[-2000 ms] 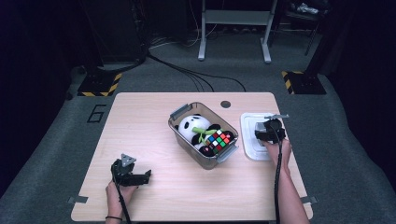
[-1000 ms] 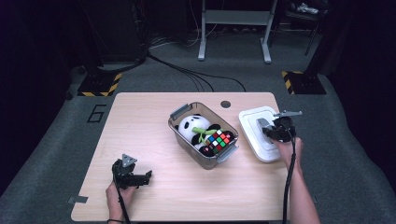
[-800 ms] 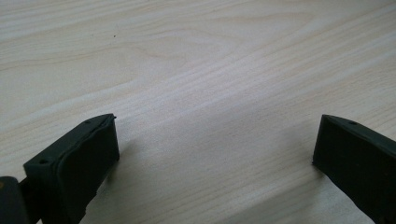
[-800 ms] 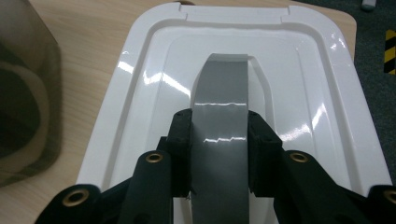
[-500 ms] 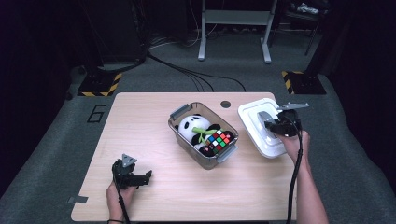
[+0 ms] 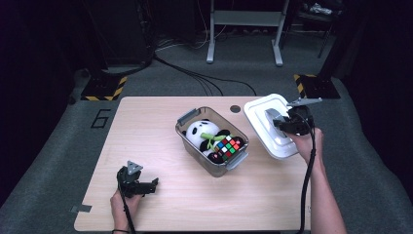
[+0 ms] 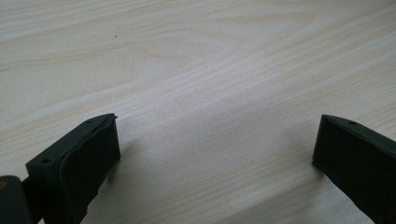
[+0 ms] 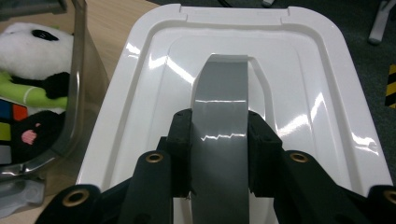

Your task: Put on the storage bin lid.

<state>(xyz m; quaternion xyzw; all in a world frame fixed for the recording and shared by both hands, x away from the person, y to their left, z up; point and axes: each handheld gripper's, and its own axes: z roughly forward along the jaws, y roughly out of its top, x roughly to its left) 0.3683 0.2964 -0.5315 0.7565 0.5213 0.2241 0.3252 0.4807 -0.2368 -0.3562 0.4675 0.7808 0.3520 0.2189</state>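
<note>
At the right edge of the wooden table point(image 6: 160, 195), the white lid point(image 6: 258, 109) is held by the right gripper point(image 6: 278, 121), its jaws closed on the grey tape handle point(image 8: 219, 126). The lid is tilted, with its long axis running away from the person. Beside it stands the clear bin point(image 6: 187, 141) with a panda toy point(image 6: 197, 130) and a colour cube point(image 6: 229, 147). The left gripper point(image 6: 148, 186) rests wide open on the table. A "6" point(image 6: 101, 118) is marked on the grey floor.

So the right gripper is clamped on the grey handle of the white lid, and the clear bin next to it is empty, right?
Not quite. The right gripper is shut on the grey handle of the white lid, but the clear bin is not empty: the high view shows a plush panda and a colourful puzzle cube inside it.
</note>
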